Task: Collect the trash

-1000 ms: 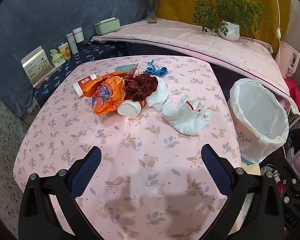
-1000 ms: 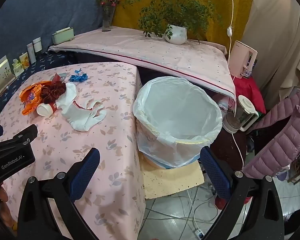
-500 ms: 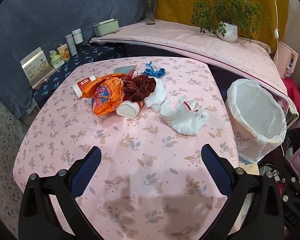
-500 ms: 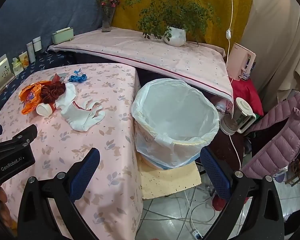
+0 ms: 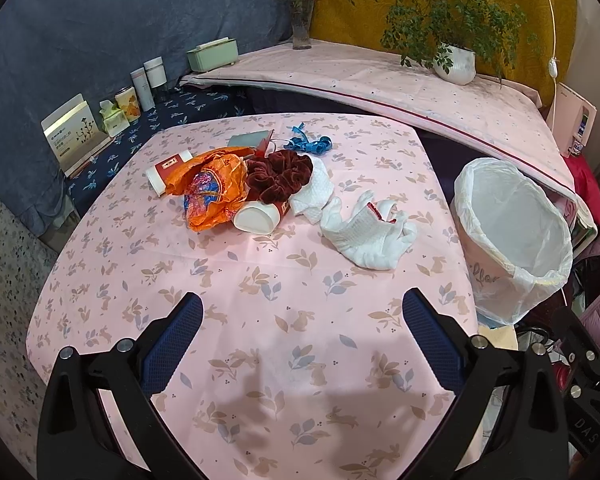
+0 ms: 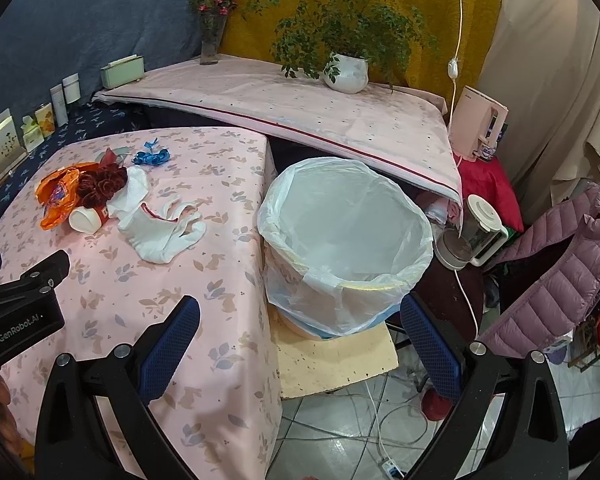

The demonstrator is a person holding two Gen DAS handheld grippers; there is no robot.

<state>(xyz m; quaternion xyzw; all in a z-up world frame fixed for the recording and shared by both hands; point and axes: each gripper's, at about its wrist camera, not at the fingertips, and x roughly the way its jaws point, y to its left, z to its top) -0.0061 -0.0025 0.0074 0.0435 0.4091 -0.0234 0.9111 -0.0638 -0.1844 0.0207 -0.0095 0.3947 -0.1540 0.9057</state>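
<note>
- The table (image 5: pixel 260 320), draped in a pink leaf-and-rabbit cloth, is seen filling most of the left wrist view, and its right edge is seen running down the right wrist view.
- The trash bin (image 6: pixel 344 248), lined with a white plastic bag, is found on the floor just beside the table's right edge; nothing can be made out inside the liner.
- The left gripper (image 5: pixel 302 340) is held above the near part of the table with its jaws spread wide; nothing is gripped and nothing is touched by the blue pads (image 5: pixel 172 344).
- The right gripper (image 6: pixel 300 344) is held wide open too, empty, over the table's corner and the near rim of the bin, with no contact visible.
- The trash is gathered in a pile on the far half of the table, well apart from both grippers.
- A crumpled white cloth (image 5: pixel 370 236) is seen nearest the bin, at the right of the pile.
- An orange wrapper (image 5: pixel 216 192) is bunched at the left of the pile, touching a dark red scrunchie (image 5: pixel 280 174).
- A white cup (image 5: pixel 258 218) is lying on its side against the wrapper.
- A blue ribbon (image 5: pixel 310 144) is spotted behind the pile, slightly apart from it.
</note>
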